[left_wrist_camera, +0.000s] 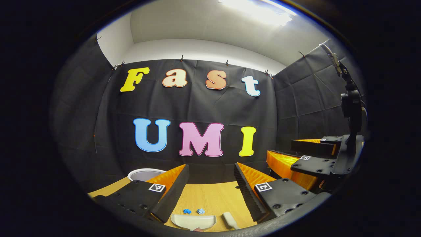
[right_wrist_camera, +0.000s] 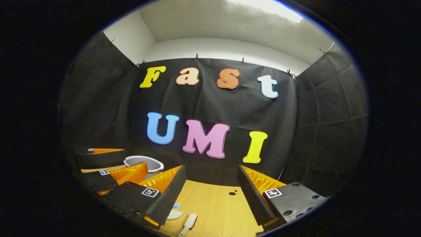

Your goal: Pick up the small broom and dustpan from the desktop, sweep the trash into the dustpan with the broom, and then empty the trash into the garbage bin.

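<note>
- In the left gripper view, the left gripper is seen at the bottom with its jaws spread wide; nothing is held between them.
- A white garbage bin is seen at about 8 o'clock, behind the left finger; only its rim is shown, and its contents cannot be told.
- The pale dustpan is laid on the wooden desktop at 6 o'clock, between the fingers and below them; its tray appears bare.
- Two bits of blue trash are found just beyond the dustpan's edge, side by side on the wood.
- The small broom is laid just to the right of the dustpan, apart from it.
- The right gripper is seen at 3 o'clock, its fingers parted, with a black mount rising above it.
- Bare wood is left between the trash and the black cloth wall.

- In the right gripper view, the right gripper is shown with jaws wide apart and nothing gripped.
- The garbage bin is seen at 8 o'clock, partly hidden by the left gripper; its inside is not shown.
- The dustpan is mostly hidden behind the near finger at 7 o'clock, with a speck of blue trash above it.
- The broom is laid beside it on the desktop.
- Open wood is seen between the fingers, with small dark holes near the wall.
</note>
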The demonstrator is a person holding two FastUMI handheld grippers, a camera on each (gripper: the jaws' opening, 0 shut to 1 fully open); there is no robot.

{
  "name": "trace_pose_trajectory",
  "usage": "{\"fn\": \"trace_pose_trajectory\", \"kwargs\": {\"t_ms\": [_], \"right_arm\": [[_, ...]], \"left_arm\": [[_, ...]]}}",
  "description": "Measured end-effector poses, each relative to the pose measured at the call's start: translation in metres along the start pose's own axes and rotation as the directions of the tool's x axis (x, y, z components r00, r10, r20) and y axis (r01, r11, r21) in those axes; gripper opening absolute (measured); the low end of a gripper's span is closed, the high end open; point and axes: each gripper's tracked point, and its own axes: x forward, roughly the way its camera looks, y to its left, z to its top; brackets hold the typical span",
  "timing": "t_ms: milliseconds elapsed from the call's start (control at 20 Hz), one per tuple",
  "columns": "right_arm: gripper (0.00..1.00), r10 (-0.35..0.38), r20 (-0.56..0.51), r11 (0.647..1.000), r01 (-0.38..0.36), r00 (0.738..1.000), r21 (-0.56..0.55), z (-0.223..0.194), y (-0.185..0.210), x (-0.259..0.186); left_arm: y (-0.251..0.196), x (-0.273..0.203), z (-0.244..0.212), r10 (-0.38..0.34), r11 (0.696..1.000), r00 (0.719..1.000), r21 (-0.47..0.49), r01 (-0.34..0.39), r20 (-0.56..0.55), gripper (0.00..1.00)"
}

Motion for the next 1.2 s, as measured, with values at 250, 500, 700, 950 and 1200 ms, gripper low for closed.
{"fn": "trace_pose_trajectory", "kwargs": {"t_ms": [250,500,700,950,1200], "right_arm": [[0.99,0.023,-0.022,1.0,-0.023,0.999,0.0,-0.007,0.005,0.001],[0.97,0.05,-0.028,0.998,-0.05,0.998,0.024,-0.009,0.012,0.002],[0.99,0.07,-0.023,0.997,-0.07,0.997,0.029,-0.008,0.015,0.001],[0.99,0.056,-0.019,0.998,-0.056,0.998,0.025,-0.008,0.011,0.006],[0.99,0.046,-0.075,0.998,-0.043,0.996,0.044,-0.025,0.01,0.01]], "left_arm": [[-0.002,0.002,0.001,-0.001,1.0,1.0,0.017,0.001,0.001,0.81],[-0.003,0.003,0.001,-0.009,0.999,1.0,0.031,0.009,-0.004,0.81],[-0.001,0.003,0.004,-0.009,1.0,1.0,0.028,0.009,0.01,0.81],[0.0,0.007,0.0,-0.006,1.0,1.0,0.013,0.006,0.005,0.81],[0.005,0.009,-0.006,0.001,1.0,1.0,-0.004,-0.001,-0.012,0.81]]}}
